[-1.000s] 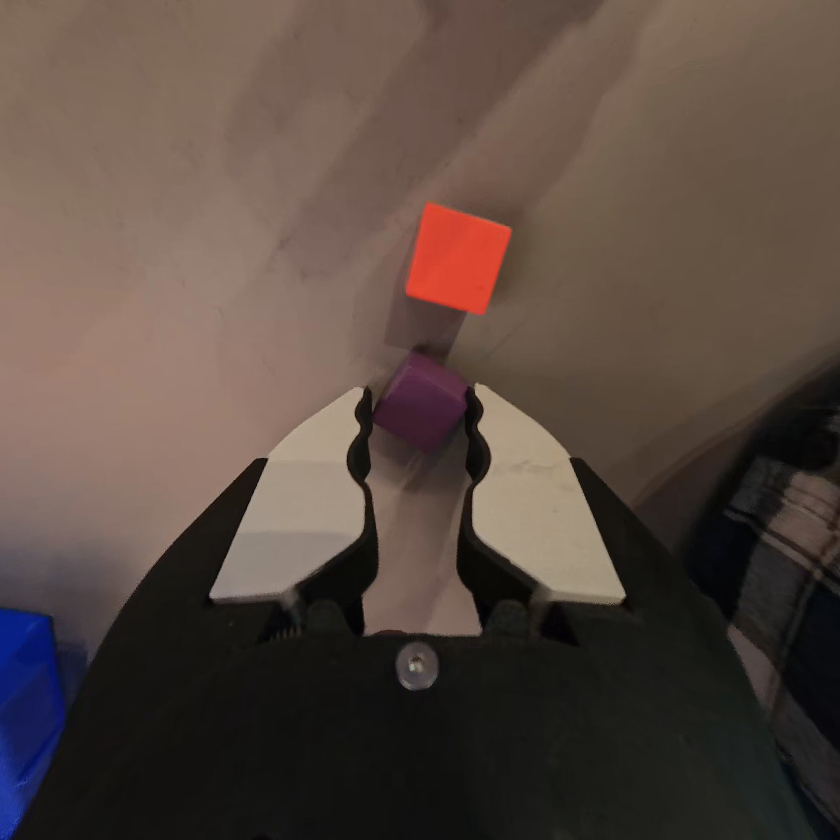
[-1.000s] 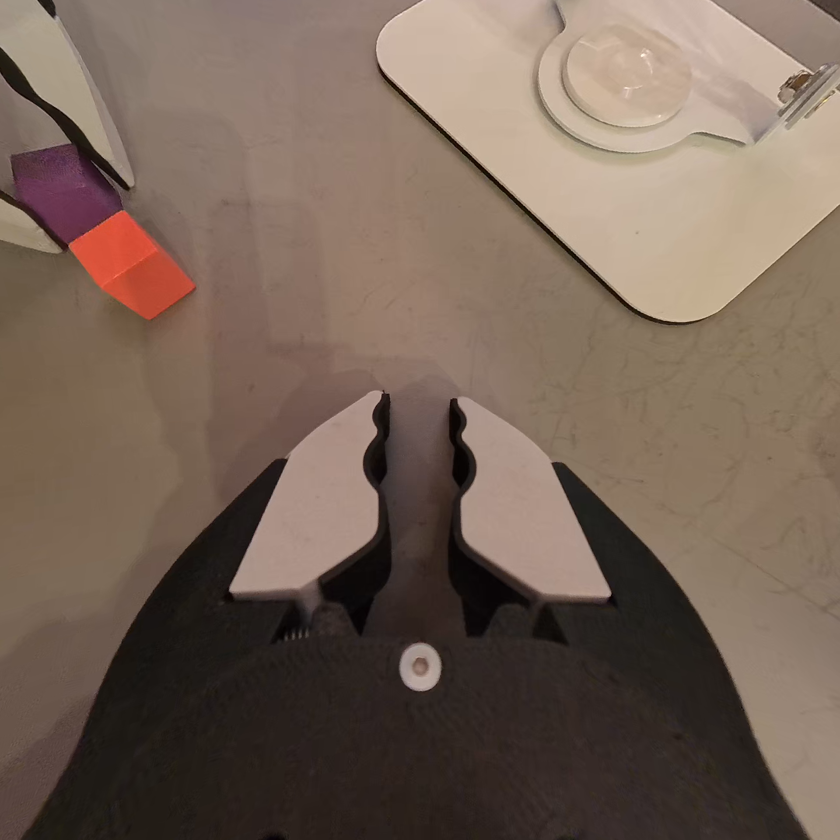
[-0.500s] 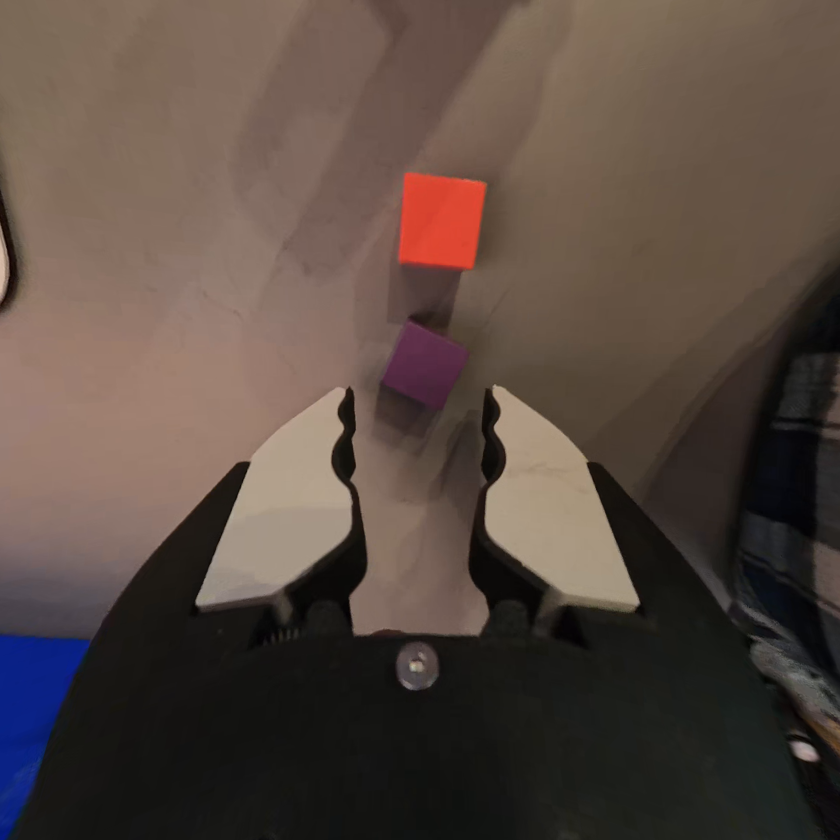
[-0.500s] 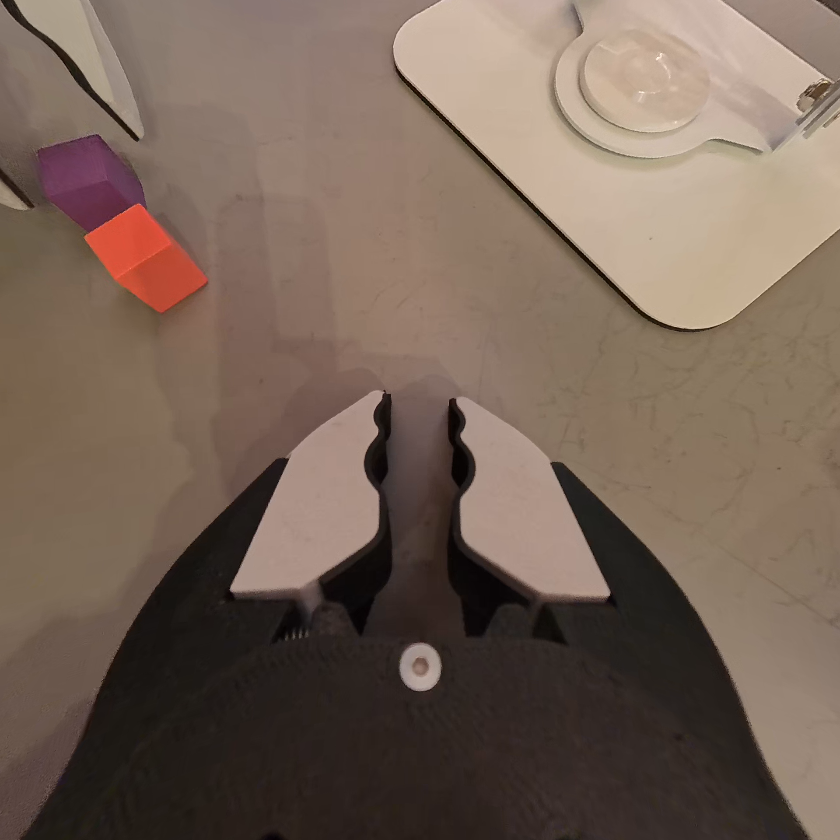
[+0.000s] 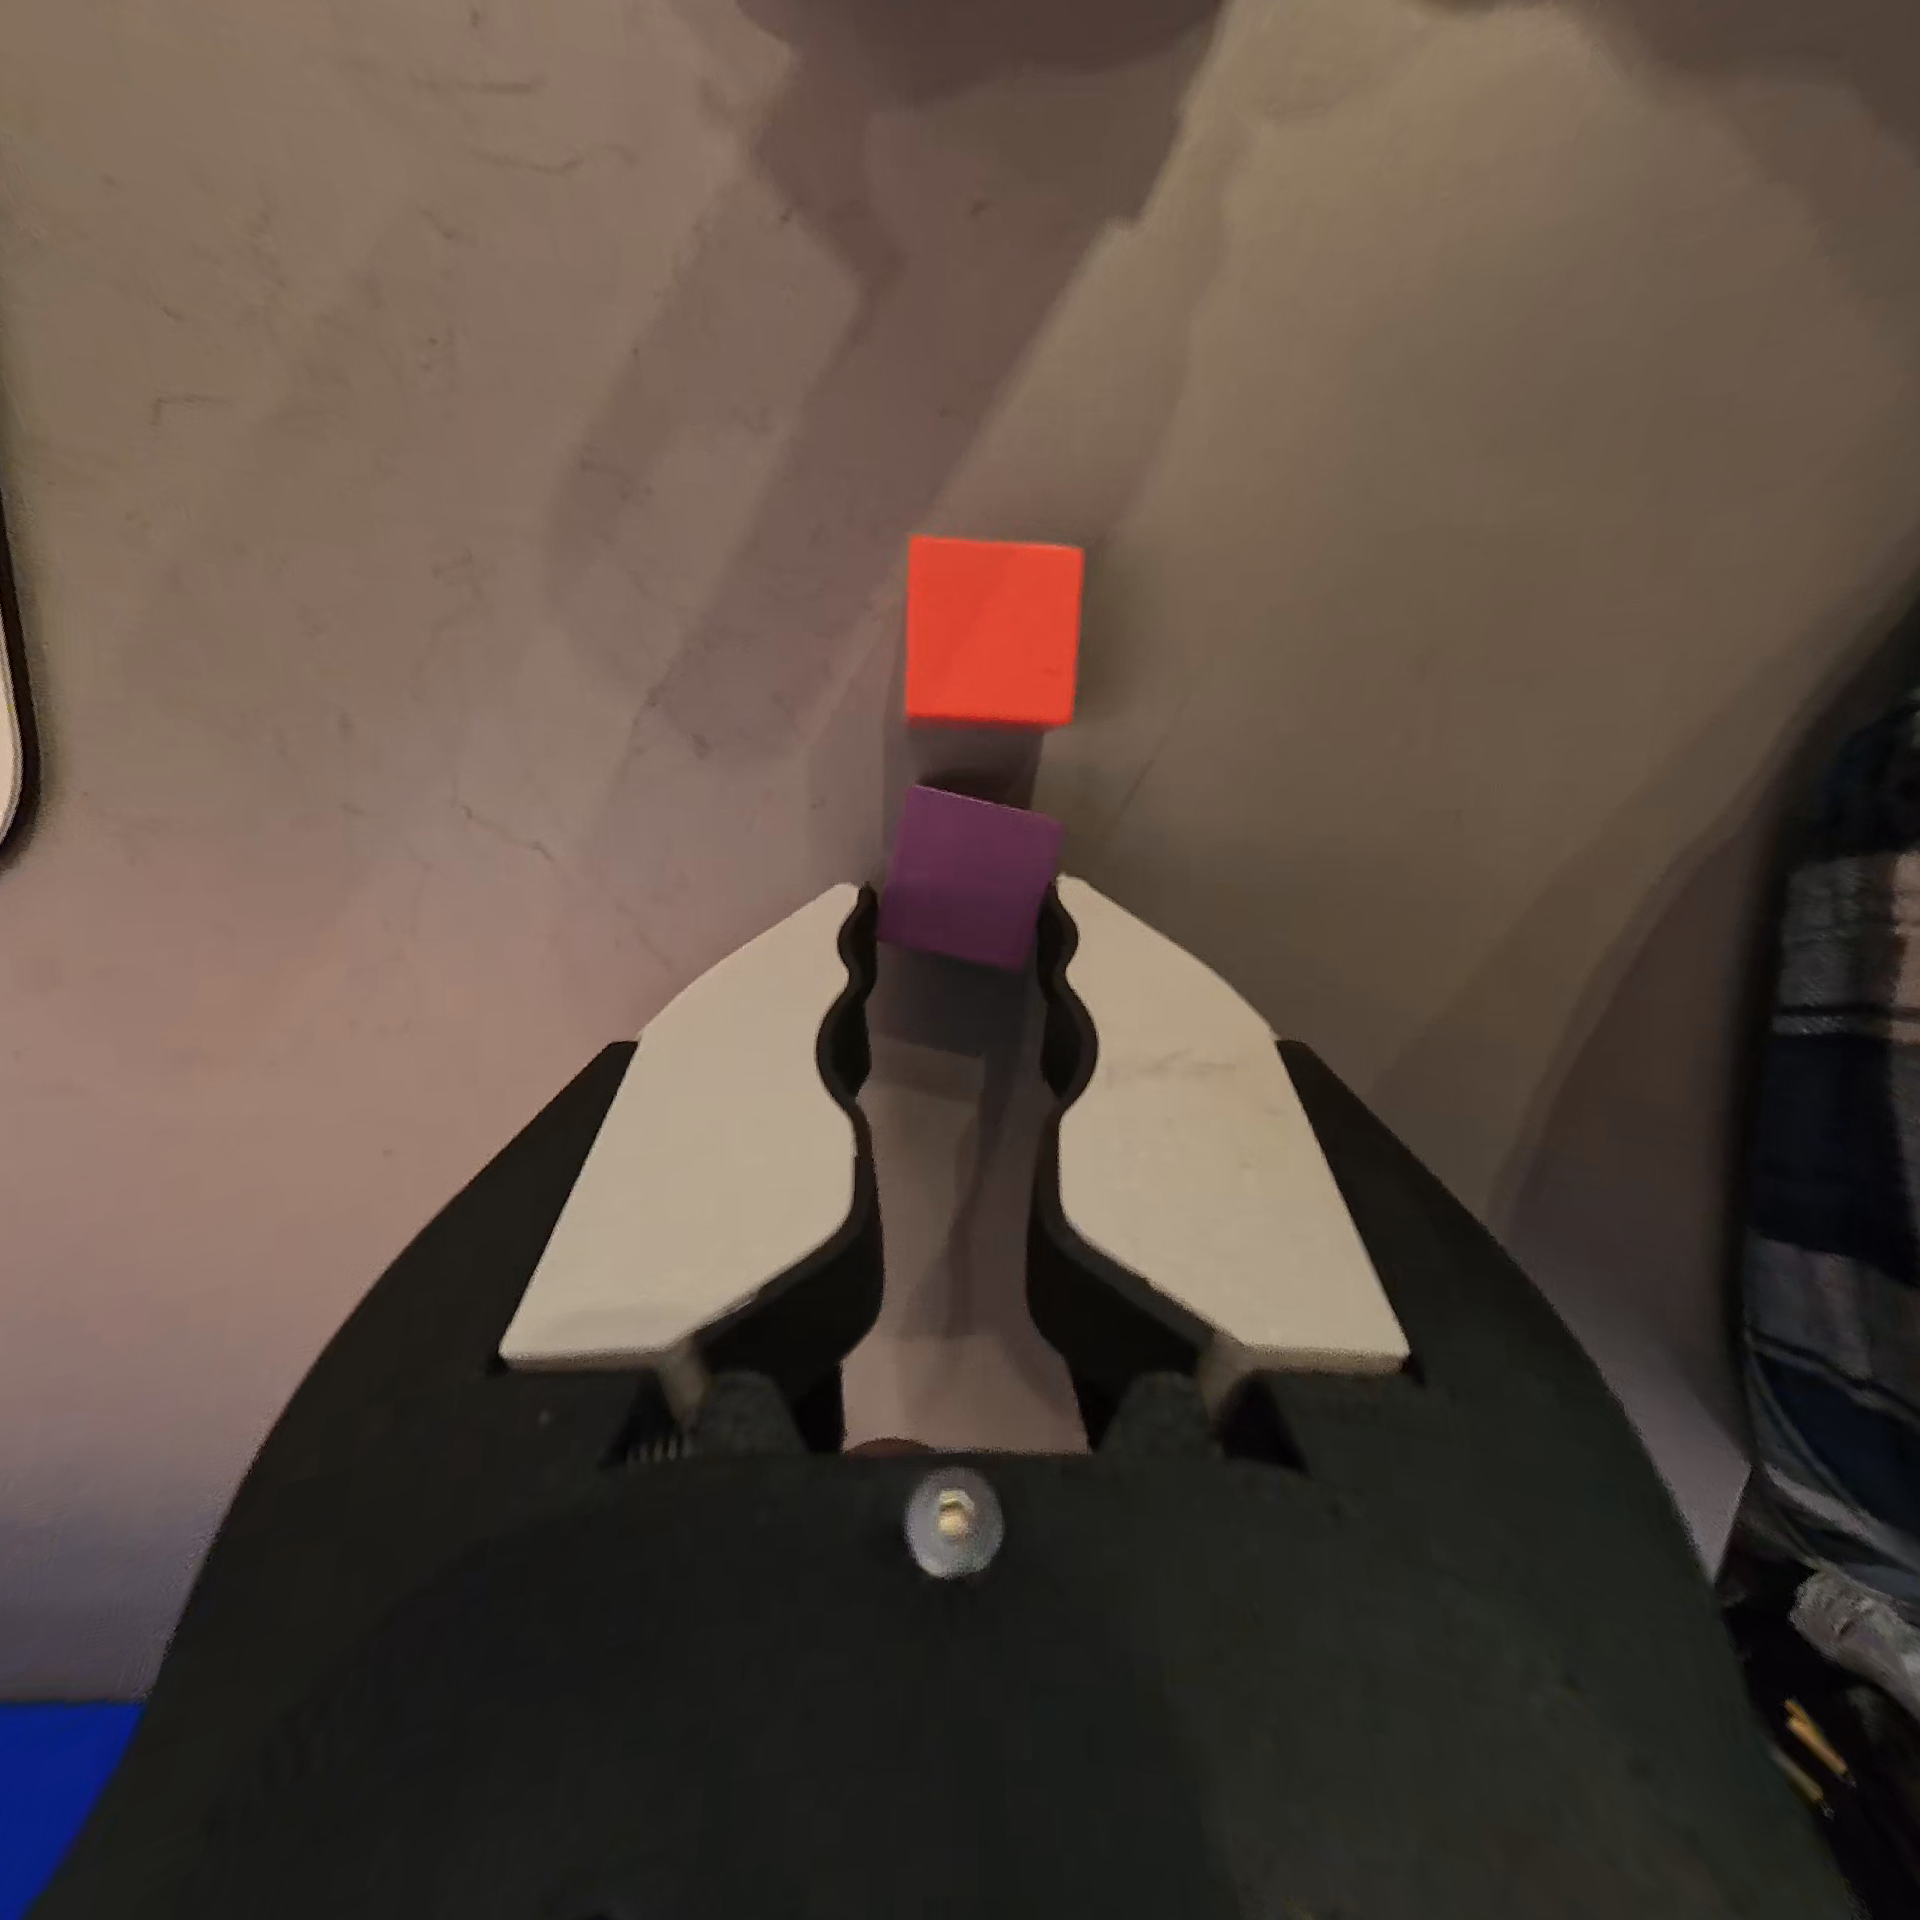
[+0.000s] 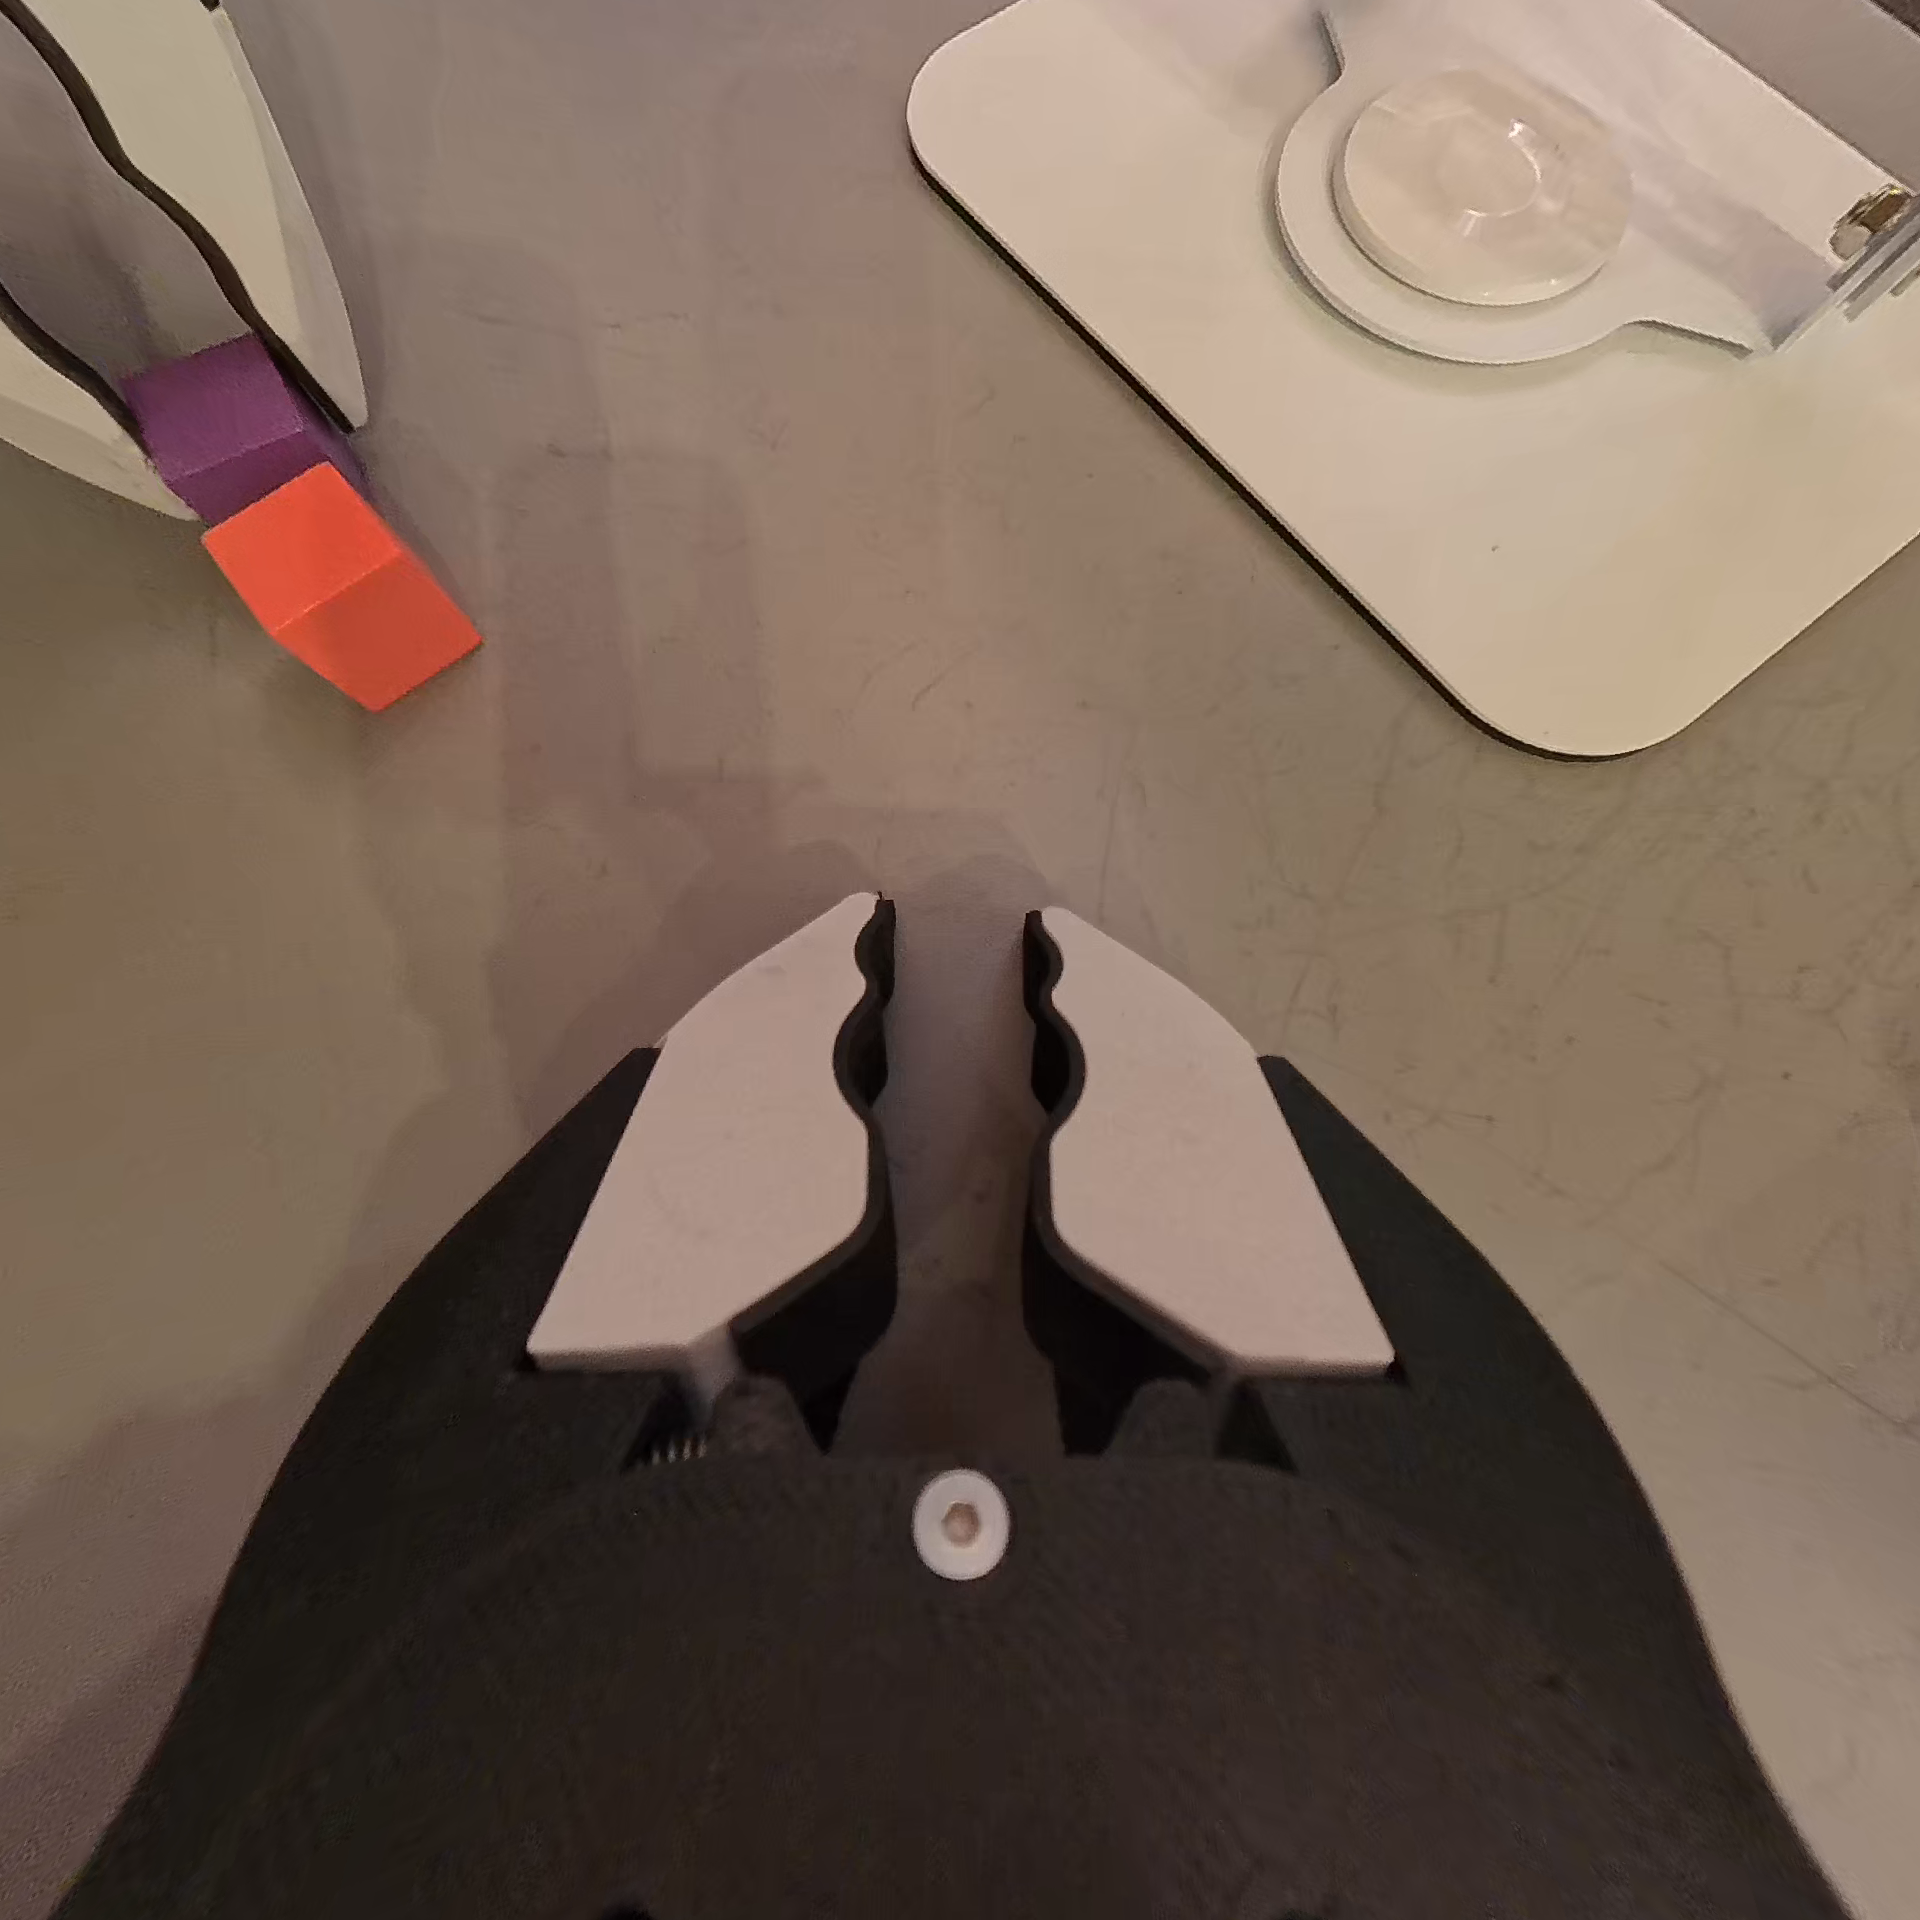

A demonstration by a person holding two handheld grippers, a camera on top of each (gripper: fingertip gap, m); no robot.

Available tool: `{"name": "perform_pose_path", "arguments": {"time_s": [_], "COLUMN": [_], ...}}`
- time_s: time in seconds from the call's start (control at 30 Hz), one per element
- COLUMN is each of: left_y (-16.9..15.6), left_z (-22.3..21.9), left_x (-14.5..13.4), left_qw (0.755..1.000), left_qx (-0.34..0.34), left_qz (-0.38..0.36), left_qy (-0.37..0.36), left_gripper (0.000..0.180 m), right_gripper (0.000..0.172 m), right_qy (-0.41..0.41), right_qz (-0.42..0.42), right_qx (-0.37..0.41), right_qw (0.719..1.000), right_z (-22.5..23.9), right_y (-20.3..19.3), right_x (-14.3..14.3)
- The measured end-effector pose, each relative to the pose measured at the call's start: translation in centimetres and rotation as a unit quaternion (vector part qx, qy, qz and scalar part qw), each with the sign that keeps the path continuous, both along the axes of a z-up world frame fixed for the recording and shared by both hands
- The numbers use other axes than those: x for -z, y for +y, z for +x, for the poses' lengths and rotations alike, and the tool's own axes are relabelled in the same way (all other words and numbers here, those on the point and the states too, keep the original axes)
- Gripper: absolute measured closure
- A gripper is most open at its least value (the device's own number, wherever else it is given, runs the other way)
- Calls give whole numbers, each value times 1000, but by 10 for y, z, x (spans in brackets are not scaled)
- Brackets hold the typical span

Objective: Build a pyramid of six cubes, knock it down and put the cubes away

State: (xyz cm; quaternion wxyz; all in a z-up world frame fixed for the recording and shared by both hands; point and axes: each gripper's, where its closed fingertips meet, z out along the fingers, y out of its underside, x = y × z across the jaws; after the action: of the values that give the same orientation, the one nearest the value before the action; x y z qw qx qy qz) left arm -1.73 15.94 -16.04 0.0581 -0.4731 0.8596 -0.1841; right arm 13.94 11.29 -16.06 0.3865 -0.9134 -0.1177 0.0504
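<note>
Left wrist view, my left claw (image 5: 958, 914): its two tips sit on either side of the purple cube (image 5: 968, 894), each pad against a side face; I read this as a pinch on the cube.
Left wrist view, purple cube: centre of the frame, right at my fingertips, turned slightly askew to the jaws.
Left wrist view, orange cube (image 5: 992, 629): just above the purple one in the frame, standing on the grey table (image 5: 416, 520); here a strip of shadow shows between the two.
Left wrist view, edges: a blue thing (image 5: 62, 1808) at the lower left corner, plaid cloth (image 5: 1849, 1039) along the right edge.
Right wrist view, my right claw (image 6: 956, 920): parted a little, with only bare table showing between the tips; it grips nothing.
Right wrist view, cubes: upper left of the frame; the purple cube (image 6: 223, 426) sits between the left claw's white fingers (image 6: 270, 239), and the orange cube (image 6: 338, 582) lies just below it, seemingly corner to corner, though I cannot tell if they touch.
Right wrist view, white board (image 6: 1351, 468): upper right, carrying a round clear disc (image 6: 1481, 203), well apart from the cubes.
Handling, my judgement: the cubes look small, rigid and light, with smooth flat faces that could slip or twist under a skewed pinch.
Where to hold, my judgement: two opposite flat faces, pads square to them and centred, not on corners.
</note>
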Motion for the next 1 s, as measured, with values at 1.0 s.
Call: {"name": "perform_pose_path", "arguments": {"time_s": [1.0], "left_y": [2], "left_z": [11], "left_x": [-21], "left_qw": [996], "left_qx": [-63], "left_qz": [-39], "left_qy": [-41], "left_gripper": [112], "right_gripper": [150], "right_qy": [0], "right_qz": [0], "right_qx": [1], "right_qw": [1000], "right_z": [-1], "right_y": [0], "right_x": [0]}}
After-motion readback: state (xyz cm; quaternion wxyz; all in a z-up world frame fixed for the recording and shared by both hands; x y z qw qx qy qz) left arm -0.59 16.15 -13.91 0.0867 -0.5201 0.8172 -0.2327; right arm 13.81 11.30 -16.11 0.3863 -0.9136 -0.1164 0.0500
